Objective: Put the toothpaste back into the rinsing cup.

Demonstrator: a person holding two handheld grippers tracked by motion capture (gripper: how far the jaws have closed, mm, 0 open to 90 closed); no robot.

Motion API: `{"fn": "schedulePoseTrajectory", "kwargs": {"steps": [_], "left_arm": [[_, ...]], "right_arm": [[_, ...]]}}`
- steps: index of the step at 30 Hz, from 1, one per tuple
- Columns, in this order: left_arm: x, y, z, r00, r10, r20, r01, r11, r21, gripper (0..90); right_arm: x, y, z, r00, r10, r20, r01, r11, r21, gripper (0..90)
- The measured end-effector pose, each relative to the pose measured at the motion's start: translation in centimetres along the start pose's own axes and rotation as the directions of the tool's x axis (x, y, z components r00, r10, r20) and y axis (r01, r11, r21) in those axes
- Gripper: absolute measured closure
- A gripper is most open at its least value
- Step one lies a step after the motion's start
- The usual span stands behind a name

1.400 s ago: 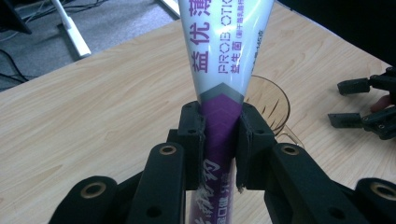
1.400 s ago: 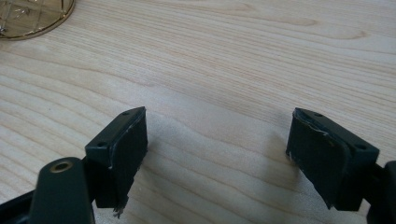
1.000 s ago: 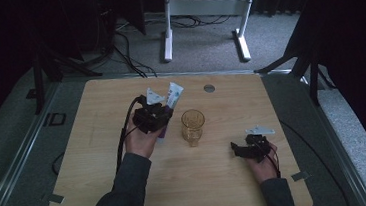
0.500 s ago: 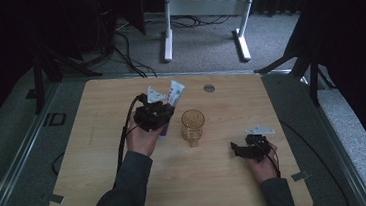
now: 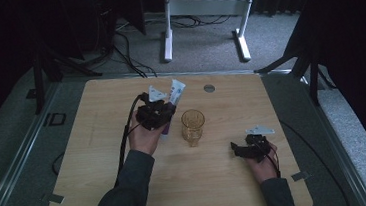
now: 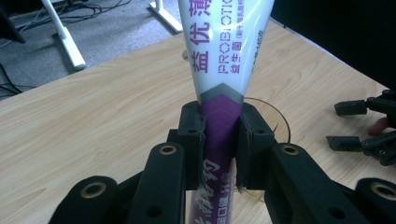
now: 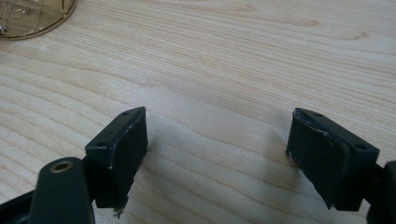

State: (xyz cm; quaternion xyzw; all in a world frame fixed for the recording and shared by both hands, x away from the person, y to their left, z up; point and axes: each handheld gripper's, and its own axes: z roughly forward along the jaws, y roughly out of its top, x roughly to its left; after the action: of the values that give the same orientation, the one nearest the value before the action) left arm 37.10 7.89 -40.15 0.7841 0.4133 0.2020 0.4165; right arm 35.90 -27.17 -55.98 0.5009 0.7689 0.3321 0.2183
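— Nothing has shifted since earlier: your left tool [image 6: 219,133] is clamped on the toothpaste tube [image 6: 223,56], just beside the glass [image 5: 193,126].
— Risk?
— The slick tube could slip from your tool; the right tool [image 7: 217,149] gapes empty.

From above we look forward and down over the whole table [image 5: 103,190]. Our left gripper view sits close, sharing the glass [image 6: 275,116] with the high view; our right gripper view skims the tabletop.

White-and-purple toothpaste tube [image 6: 223,74] stands clamped upright, just beside the amber glass [image 5: 193,126]
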Motion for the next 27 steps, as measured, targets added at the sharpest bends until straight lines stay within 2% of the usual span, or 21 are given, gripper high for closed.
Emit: {"fn": "schedulePoseTrajectory", "kwargs": {"steps": [11,27], "left_arm": [[0.0,0.2,0.4,0.9999,-0.014,0.008,0.014,0.9999,-0.009,74.6],[-0.5,1.1,0.8,0.9997,-0.009,0.022,0.009,0.9999,-0.015,74.5]], "right_arm": [[0.0,0.0,0.0,1.0000,0.000,0.000,0.000,1.000,0.000,19.9],[0.0,0.0,0.0,1.0000,0.000,0.000,0.000,1.000,0.001,19.9]]}}
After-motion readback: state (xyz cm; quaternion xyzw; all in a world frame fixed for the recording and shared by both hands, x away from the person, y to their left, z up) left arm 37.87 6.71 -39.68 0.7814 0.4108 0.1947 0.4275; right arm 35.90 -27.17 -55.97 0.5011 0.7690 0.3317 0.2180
